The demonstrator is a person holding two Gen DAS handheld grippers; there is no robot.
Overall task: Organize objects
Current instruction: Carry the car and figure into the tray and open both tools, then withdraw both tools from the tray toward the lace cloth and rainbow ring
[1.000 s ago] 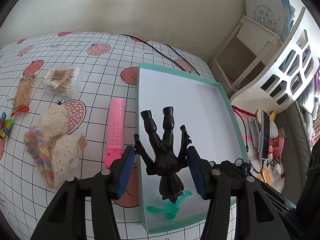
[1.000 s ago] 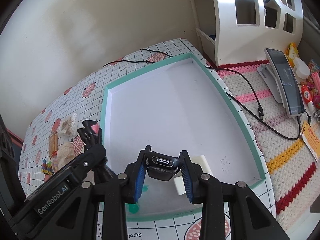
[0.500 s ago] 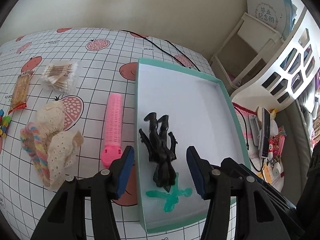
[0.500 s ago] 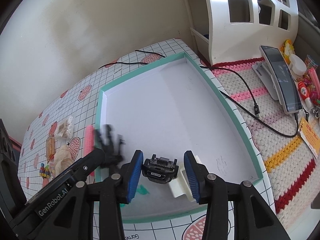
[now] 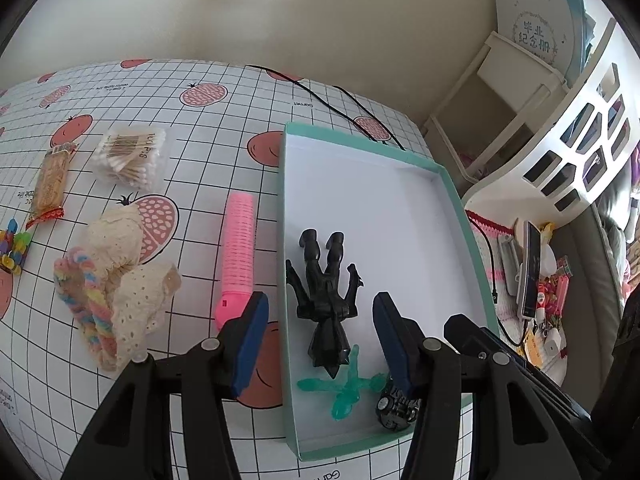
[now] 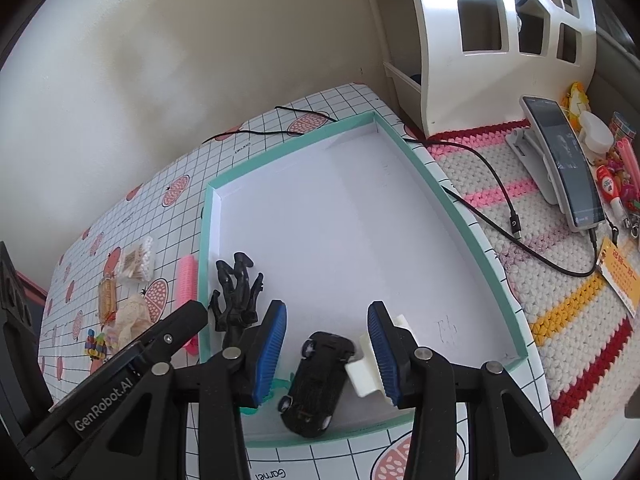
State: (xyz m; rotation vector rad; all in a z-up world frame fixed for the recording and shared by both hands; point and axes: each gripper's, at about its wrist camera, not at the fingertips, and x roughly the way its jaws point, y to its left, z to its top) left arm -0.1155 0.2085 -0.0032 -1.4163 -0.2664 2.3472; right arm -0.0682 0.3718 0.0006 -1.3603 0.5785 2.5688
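While most things sit in plain sight on the checked table cloth [image 5: 208,92], a few hide. Far left, a pile of bright little pegs [image 5: 14,246] is cut off by the picture edge. Next come a snack bar [image 5: 50,184], a bag of cotton swabs [image 5: 130,158], a lacy cloth with a rainbow band [image 5: 120,280], and a pink roller [image 5: 238,256] just beside the teal box [image 5: 452,200].

The left gripper [image 5: 320,344] is spread wide, gripping nothing, over the black toy figure [image 5: 326,300] lying in the box. A green toy [image 5: 346,388] is partly under the figure.

The right gripper [image 6: 327,350] is also spread wide, empty. The black toy car [image 6: 316,384] lies in the box below it. A white piece [image 6: 366,372] is half hidden behind its right finger, so it is hard to name.
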